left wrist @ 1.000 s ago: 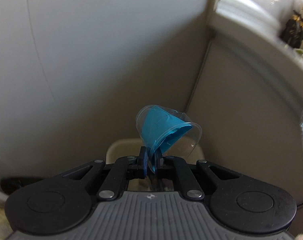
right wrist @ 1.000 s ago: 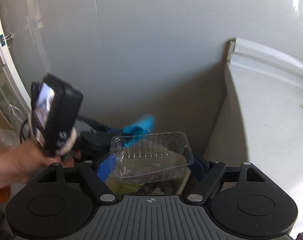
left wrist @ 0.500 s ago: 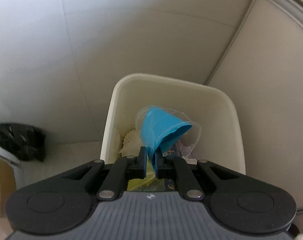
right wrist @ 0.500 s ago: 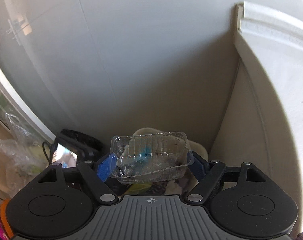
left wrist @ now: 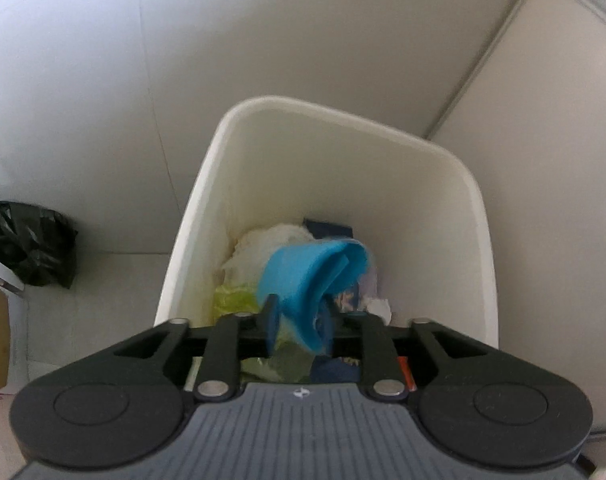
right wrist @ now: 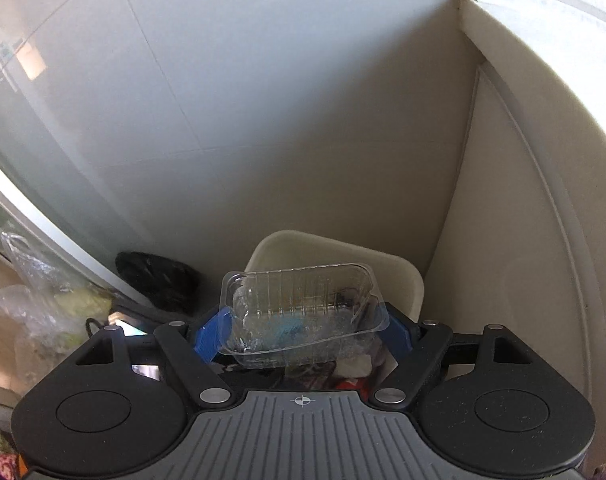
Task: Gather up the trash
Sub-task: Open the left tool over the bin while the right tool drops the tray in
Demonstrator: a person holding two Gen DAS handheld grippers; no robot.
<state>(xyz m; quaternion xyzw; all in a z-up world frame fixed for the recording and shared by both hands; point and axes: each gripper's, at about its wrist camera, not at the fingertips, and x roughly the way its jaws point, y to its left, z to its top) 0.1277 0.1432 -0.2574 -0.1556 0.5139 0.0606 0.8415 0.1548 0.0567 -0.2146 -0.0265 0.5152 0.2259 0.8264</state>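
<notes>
Left gripper [left wrist: 297, 322]: jaws just opening, blue wrapper [left wrist: 315, 280] loose between, above cream bin [left wrist: 383, 136]. Right gripper [right wrist: 303, 334]: clamping clear tray [right wrist: 303, 312].

My left hand-held gripper [left wrist: 297, 326] tips steeply downward; its jaws have just been opening, and the blue cup [left wrist: 311, 280] sits loosely between the parted fingers [left wrist: 271, 320]. My right hand-held gripper [right wrist: 303, 330] also tilts steeply down, jaws spread wide with both blue pads pressed against the ends of the clear plastic tray [right wrist: 303, 312].
</notes>
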